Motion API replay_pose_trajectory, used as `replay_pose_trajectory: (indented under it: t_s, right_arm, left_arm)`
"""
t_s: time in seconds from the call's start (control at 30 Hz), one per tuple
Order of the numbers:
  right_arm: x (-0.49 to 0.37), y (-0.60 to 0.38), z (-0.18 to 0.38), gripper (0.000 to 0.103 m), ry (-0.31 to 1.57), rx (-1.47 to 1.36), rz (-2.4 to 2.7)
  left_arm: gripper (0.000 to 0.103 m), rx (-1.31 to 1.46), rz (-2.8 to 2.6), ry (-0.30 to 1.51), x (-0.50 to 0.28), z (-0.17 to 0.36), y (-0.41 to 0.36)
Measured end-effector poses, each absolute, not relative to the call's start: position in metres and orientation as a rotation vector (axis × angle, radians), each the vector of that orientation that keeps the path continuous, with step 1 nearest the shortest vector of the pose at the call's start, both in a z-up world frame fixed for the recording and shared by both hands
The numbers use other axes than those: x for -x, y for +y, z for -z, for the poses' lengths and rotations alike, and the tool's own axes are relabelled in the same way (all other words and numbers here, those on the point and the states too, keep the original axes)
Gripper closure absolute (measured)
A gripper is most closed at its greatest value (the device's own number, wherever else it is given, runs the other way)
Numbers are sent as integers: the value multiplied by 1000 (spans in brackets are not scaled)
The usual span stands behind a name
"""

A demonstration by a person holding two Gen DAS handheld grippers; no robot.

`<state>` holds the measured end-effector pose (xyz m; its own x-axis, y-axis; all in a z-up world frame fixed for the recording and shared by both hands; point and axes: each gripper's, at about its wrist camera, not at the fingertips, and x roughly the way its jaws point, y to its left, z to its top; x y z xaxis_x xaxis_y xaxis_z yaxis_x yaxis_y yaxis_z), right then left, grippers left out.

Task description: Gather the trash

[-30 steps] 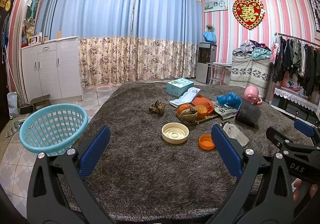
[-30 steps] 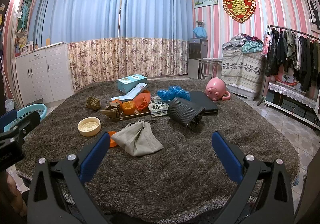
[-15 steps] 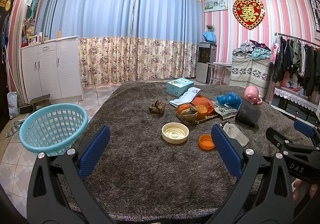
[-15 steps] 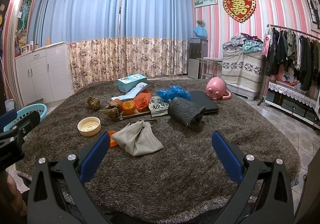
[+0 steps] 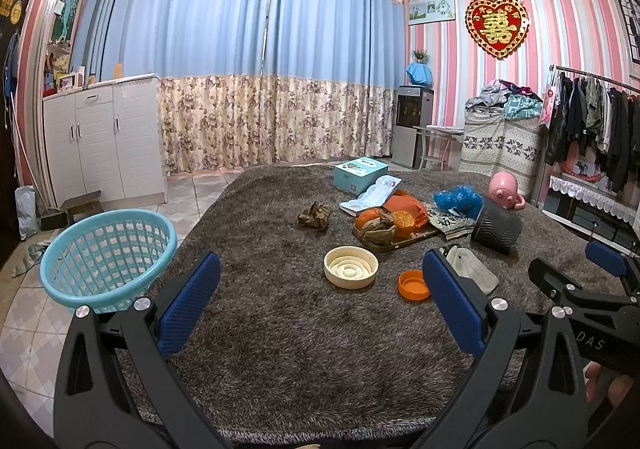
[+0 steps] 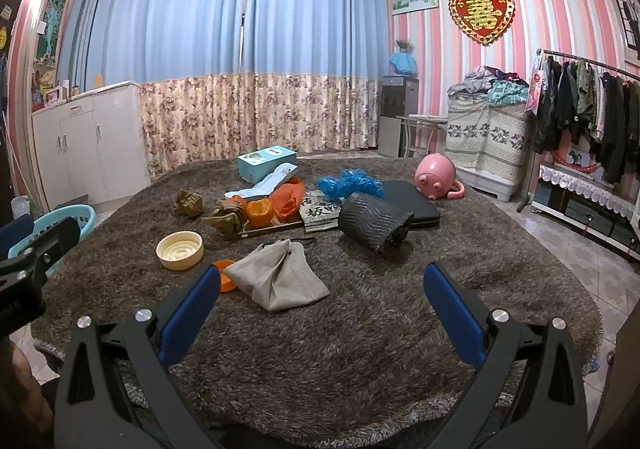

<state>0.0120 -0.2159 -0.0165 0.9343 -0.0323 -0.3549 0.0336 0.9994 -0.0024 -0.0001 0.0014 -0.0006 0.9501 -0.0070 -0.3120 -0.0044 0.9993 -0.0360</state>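
A light blue basket (image 5: pixel 106 255) stands at the left edge of the shaggy brown table (image 5: pixel 280 349). Mid-table lie a crumpled brown wrapper (image 5: pixel 315 215), orange peels on a tray (image 5: pixel 386 227), an orange plastic bag (image 5: pixel 408 205), a crumpled blue bag (image 5: pixel 458 200), an orange lid (image 5: pixel 414 285) and a cream bowl (image 5: pixel 351 267). My left gripper (image 5: pixel 320 305) hovers open over the near table, empty. My right gripper (image 6: pixel 320 309) is open too, just short of a grey cloth pouch (image 6: pixel 280 277); the blue bag (image 6: pixel 350 185) and wrapper (image 6: pixel 189 203) lie beyond.
A black ribbed cylinder (image 6: pixel 374 221), a flat black case (image 6: pixel 408 203), a pink piggy toy (image 6: pixel 436 177), a teal box (image 6: pixel 266 162) and a booklet (image 6: pixel 320 211) share the table. White cabinets (image 5: pixel 100 141) stand left, a clothes rack (image 6: pixel 588 113) right.
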Motion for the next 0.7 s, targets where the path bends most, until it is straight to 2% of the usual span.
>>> replay_pose_trajectory:
  t_s: [0.7]
  right_arm:
    - [-38,-215,20,4,425,48,6]
  left_arm:
    - [5,40,19,328,5,-6,-5]
